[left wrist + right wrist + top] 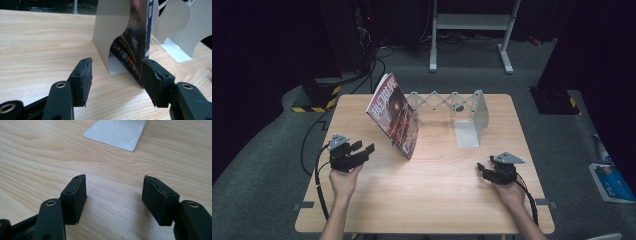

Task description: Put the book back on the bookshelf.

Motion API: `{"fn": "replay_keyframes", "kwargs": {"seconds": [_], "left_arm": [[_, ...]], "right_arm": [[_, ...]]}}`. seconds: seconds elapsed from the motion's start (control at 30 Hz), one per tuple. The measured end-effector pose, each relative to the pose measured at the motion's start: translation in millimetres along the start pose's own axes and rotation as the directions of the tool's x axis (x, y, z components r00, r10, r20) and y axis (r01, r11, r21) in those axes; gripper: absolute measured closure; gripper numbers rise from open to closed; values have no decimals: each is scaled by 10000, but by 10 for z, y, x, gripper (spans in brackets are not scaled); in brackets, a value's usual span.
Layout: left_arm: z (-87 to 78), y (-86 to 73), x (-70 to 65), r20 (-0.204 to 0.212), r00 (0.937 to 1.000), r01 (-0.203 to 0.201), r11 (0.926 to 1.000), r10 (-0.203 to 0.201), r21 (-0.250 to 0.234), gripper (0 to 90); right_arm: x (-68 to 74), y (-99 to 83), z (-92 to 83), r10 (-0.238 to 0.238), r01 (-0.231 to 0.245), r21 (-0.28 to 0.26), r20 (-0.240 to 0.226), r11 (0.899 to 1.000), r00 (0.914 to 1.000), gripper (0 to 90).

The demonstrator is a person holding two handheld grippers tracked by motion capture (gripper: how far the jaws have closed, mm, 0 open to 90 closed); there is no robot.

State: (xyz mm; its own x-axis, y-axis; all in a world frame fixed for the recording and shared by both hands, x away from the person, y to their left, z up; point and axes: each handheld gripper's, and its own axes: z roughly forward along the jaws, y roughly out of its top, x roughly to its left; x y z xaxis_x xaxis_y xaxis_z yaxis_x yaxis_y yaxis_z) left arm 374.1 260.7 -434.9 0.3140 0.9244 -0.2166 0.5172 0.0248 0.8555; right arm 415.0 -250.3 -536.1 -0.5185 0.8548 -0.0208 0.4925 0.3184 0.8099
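Here the magazine point(393, 116) stands tilted on the wooden surface point(432, 190), toward the far left corner, leaning against the left plate of an extendable white bookend rack point(452, 107) that runs along the far edge. The left gripper point(362, 152) hovers near the left edge with its jaws apart and holding nothing, pointed at the magazine's lower edge. The right gripper point(482, 169) rests near the right edge, jaws wide over bare wood.
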Motion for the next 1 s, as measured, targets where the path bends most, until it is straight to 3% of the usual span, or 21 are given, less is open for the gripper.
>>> {"fn": "replay_keyframes", "kwargs": {"seconds": [1.0], "left_arm": [[190, -293, -80, -6, 10000, 48, 9990, -47, 437, 430]], "right_arm": [[0, 0, 0, -3, 3, 4, -4, 10000, 10000, 364]]}}
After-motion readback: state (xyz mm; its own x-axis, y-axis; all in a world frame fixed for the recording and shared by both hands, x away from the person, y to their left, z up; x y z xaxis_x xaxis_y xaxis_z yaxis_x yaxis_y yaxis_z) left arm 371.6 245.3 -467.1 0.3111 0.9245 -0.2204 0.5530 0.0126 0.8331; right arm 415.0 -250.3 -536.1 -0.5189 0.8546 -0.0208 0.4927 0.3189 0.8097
